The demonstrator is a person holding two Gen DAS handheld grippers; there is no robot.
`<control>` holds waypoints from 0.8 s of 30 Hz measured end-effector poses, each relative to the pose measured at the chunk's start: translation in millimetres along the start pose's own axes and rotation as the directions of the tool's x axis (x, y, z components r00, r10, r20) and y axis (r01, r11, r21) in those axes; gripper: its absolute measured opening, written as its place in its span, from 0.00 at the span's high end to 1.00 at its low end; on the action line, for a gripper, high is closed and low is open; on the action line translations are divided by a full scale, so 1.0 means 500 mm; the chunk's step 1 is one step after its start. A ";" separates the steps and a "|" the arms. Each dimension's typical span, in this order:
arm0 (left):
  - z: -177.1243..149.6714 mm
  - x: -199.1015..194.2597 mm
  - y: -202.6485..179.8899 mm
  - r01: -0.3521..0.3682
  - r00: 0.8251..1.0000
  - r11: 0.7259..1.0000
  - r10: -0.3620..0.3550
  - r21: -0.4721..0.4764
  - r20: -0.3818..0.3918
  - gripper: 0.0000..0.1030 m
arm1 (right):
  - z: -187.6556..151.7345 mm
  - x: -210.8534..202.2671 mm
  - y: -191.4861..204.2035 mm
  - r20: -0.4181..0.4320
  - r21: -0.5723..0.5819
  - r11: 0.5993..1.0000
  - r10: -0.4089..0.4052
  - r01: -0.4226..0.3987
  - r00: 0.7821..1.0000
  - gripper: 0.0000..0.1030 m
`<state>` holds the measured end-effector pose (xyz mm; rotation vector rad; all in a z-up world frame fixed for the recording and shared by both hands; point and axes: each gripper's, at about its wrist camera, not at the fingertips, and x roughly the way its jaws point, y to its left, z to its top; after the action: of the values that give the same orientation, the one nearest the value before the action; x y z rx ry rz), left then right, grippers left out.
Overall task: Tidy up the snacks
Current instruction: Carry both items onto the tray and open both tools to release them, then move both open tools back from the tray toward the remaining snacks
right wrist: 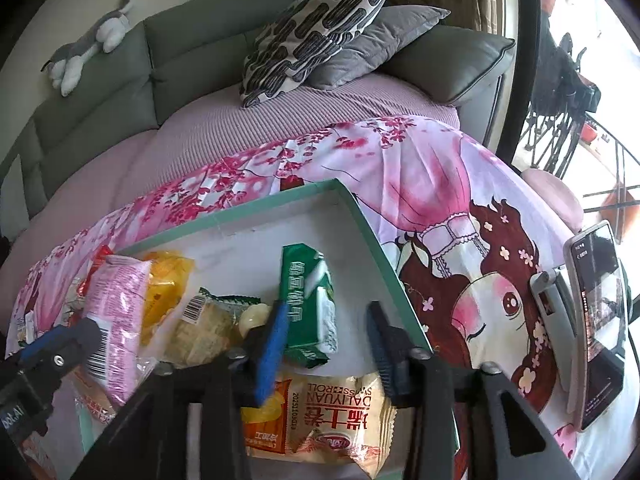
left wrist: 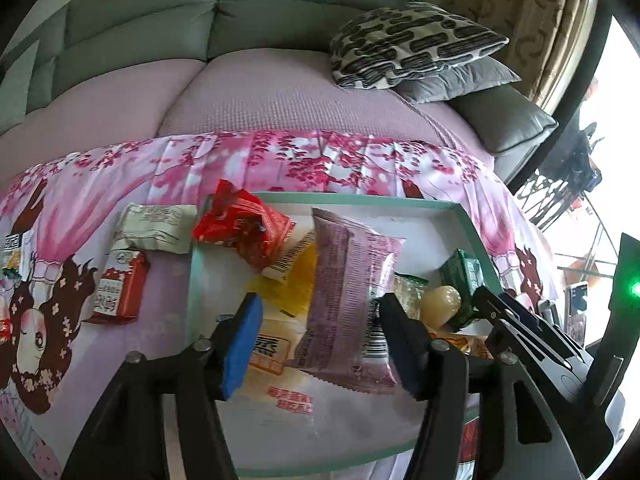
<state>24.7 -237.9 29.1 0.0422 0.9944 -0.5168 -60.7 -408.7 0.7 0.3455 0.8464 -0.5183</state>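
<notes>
So, working from the biggest thing down: the tray (left wrist: 468,224), a shallow white box with a teal rim sitting on the pink printed cloth (left wrist: 120,168) over the bench in front of the sofa (left wrist: 248,8), already carries most of the snacks, so I judge the sorting well past halfway. Inside it I count the long pink packet (left wrist: 348,300), a Swiss roll bag (right wrist: 320,416) nearest me, the yellow packet (right wrist: 164,292), the green biscuit pack (right wrist: 310,300), a pale cracker packet (right wrist: 204,328) and a small round jelly cup (left wrist: 440,304). The red packet (left wrist: 244,228) lies across the tray's far left corner, half in and half out. Left outside on the cloth are the cream packet (left wrist: 156,228), the red-and-white carton (left wrist: 120,292) and, at the far left edge, another snack cut off by the lens that I cannot name. My left hand-held gripper (left wrist: 320,344) stands fairly wide with the pink packet between its jaws but, as far as I see, not pinched. My right hand-held gripper (right wrist: 328,344) is moderately apart and holds nothing, its left pad just beside the green pack. The tray's near edge is hidden under both grippers, and the lower layer beneath the pink packet is hard to read. A phone (right wrist: 596,320) stands on a holder at right.
</notes>
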 end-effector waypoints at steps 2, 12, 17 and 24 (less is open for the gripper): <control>0.001 -0.001 0.006 -0.008 1.000 1.000 0.008 -0.007 0.002 0.35 | -0.001 0.002 -0.001 -0.003 0.003 1.000 0.003 -0.003 1.000 0.49; 0.003 -0.007 0.018 -0.016 1.000 1.000 0.017 -0.021 0.022 0.21 | -0.003 0.010 -0.006 -0.027 0.016 1.000 -0.013 0.013 1.000 0.32; 0.003 -0.006 0.028 -0.053 0.998 0.998 0.054 -0.033 0.038 0.17 | -0.003 0.012 -0.009 -0.035 0.020 1.000 -0.013 0.013 0.999 0.23; 0.005 0.009 0.077 -0.222 0.971 0.971 0.229 -0.094 0.069 0.09 | -0.001 0.005 -0.009 -0.023 0.024 1.000 0.010 -0.010 1.000 0.00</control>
<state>45.3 -206.5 19.4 0.0568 0.9197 -0.2649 -62.3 -412.7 -2.0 0.3784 0.8609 -0.5167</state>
